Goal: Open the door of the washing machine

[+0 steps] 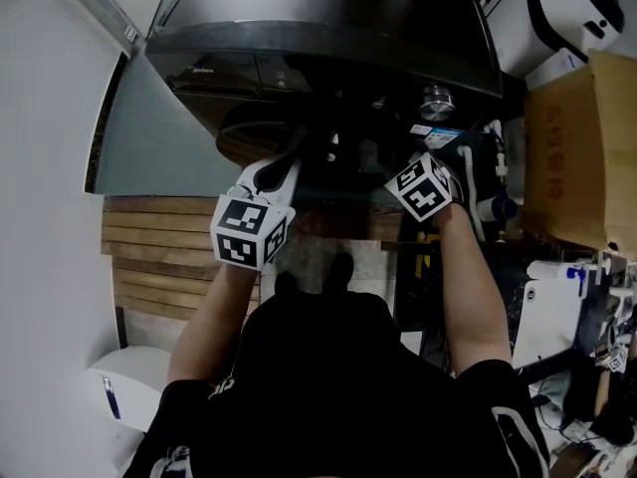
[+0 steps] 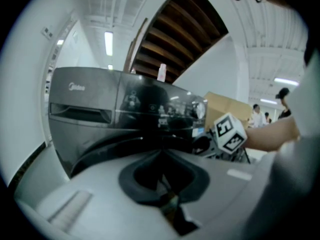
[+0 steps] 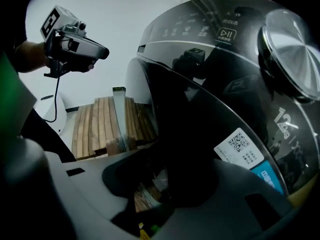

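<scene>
Head view, looking steeply down: a person stands close against a dark grey front-loading washing machine (image 1: 318, 53), both forearms reaching toward its front and each hand holding a gripper with a cube of square markers. The machine's round door (image 1: 261, 135) lies just beyond the two grippers, under the control panel with its silver dial (image 1: 436, 100). The left gripper (image 1: 291, 155) points at the door's left side. In the left gripper view its fingers (image 2: 150, 171) are pressed fully together with nothing between them, and they stop short of the machine. The right gripper (image 1: 426, 152) is at the door's right side. In the right gripper view its fingers (image 3: 250, 194) stand partly apart, straddling the door's dark curved edge, with a strip of floor showing between the left finger and the door. A white sticker with a square code (image 3: 239, 151) sits on the machine's front just beyond the right finger. Wooden slats (image 1: 149, 257) lie on the floor to the left, and a cardboard box (image 1: 582, 147) stands to the right.
</scene>
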The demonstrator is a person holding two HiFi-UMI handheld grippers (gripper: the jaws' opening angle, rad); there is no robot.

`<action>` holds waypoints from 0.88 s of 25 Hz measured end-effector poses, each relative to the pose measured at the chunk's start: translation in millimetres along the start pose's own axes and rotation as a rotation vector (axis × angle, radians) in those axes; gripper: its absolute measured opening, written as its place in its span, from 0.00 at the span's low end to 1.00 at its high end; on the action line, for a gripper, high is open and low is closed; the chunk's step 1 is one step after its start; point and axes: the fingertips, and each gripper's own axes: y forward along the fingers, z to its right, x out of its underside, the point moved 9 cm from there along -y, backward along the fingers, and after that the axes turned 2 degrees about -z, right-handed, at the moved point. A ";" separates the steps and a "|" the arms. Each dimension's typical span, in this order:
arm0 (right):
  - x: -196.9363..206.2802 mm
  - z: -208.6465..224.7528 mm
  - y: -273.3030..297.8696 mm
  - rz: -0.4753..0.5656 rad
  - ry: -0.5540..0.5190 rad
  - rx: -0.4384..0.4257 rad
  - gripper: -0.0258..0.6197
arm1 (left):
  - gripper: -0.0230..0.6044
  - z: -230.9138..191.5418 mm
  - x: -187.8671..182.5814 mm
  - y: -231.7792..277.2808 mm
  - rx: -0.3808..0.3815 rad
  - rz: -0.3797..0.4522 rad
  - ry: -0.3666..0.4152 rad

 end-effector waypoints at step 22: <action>2.7 -10.0 -0.3 0.057 0.135 0.098 0.32 | 0.05 -29.5 37.7 -53.7 -0.104 -0.040 -0.094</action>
